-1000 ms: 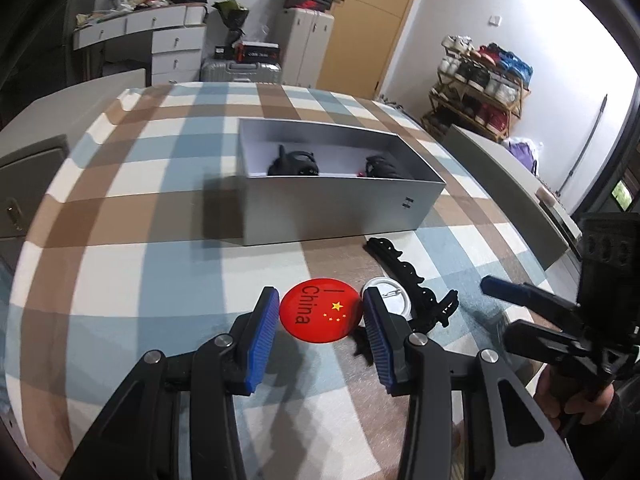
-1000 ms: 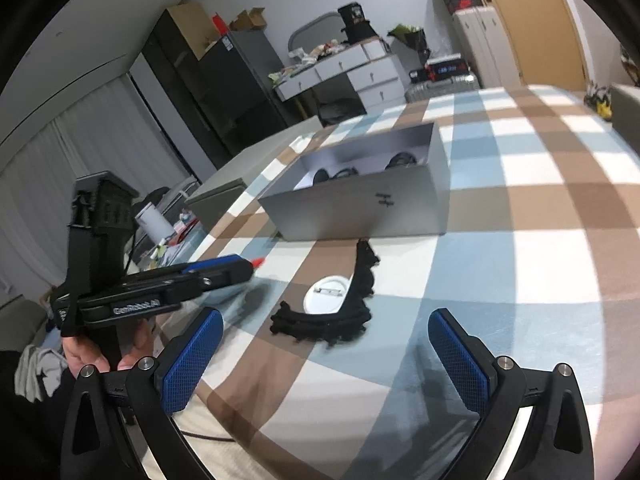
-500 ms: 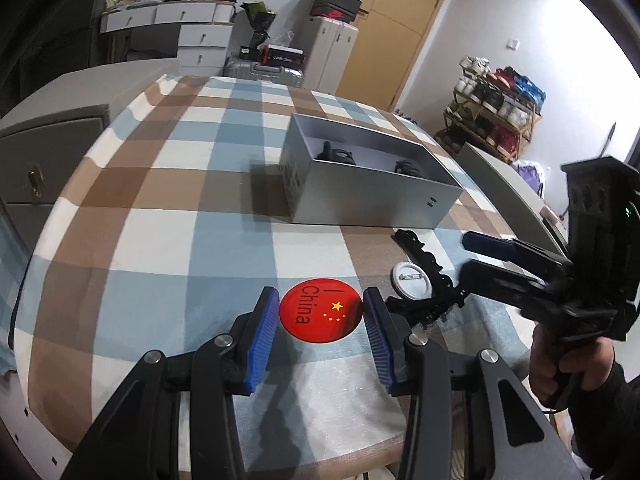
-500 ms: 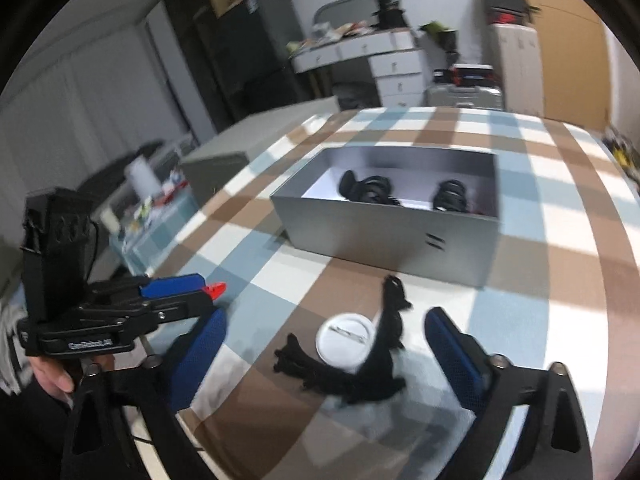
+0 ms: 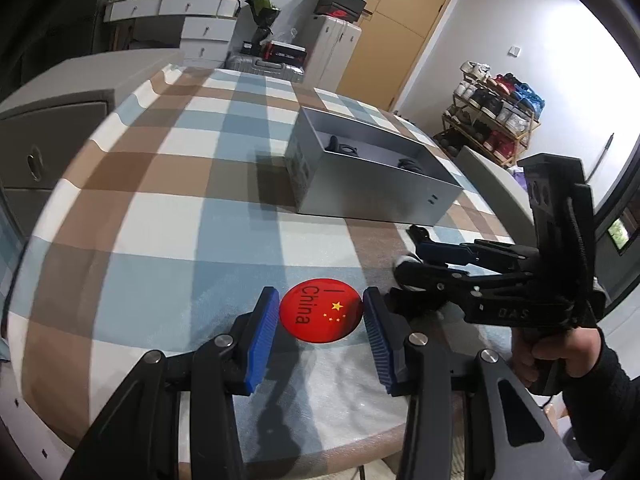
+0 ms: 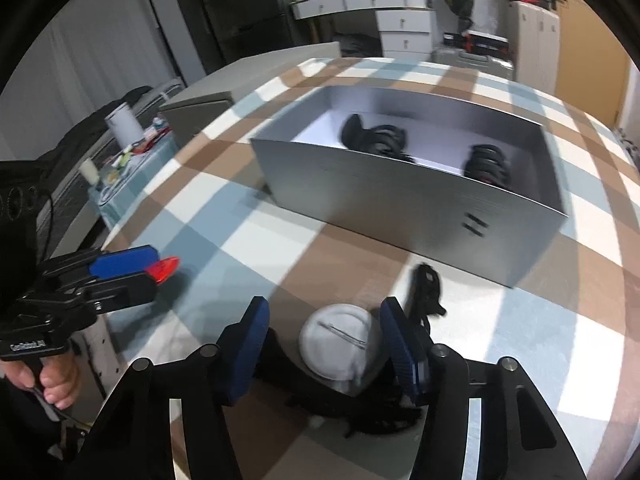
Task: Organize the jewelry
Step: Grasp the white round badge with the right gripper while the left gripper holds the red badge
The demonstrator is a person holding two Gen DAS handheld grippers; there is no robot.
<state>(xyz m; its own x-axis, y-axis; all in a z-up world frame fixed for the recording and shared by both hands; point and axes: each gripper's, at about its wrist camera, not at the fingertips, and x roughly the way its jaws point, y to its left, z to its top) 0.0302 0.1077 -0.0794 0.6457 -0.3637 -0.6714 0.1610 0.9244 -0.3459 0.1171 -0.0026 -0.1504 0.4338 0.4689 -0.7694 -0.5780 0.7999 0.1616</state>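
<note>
Your red badge (image 5: 321, 311) sits edge to edge between the blue fingers (image 5: 262, 334) of your left gripper (image 5: 320, 338), lifted a little above the tabletop (image 5: 168, 216), to judge by its shadow. The fingers are partly closed and pinch it by the rim. It looks like a thin, stiff disc, probably light, with a glossy face that could slip, so a grip across the rim suits it; squeeze gently, since such pins can dent.

The white badge (image 6: 340, 342) lies back-up, its pin showing, on the tabletop in front of the grey box (image 6: 420, 208), resting partly on a black lace choker (image 6: 426, 292). Your right gripper (image 6: 324, 354) has just been closing around it: the white badge stands between the fingers, which remain apart from its rim on both sides, so nothing is held yet. Take it across the rim too. The choker is soft and limp and may snag or drag along with the badge, so lift slowly.

The box stands open, with two dark bundles already inside: a tangled one (image 6: 376, 140) and a coiled one (image 6: 486, 164).

The tabletop wears a checked cloth of blue, brown and white, likely soft enough to ruck under a pushed finger. Beyond it are a white dresser (image 5: 200, 20), a wooden door (image 5: 404, 28) and a shoe rack (image 5: 494, 116).
</note>
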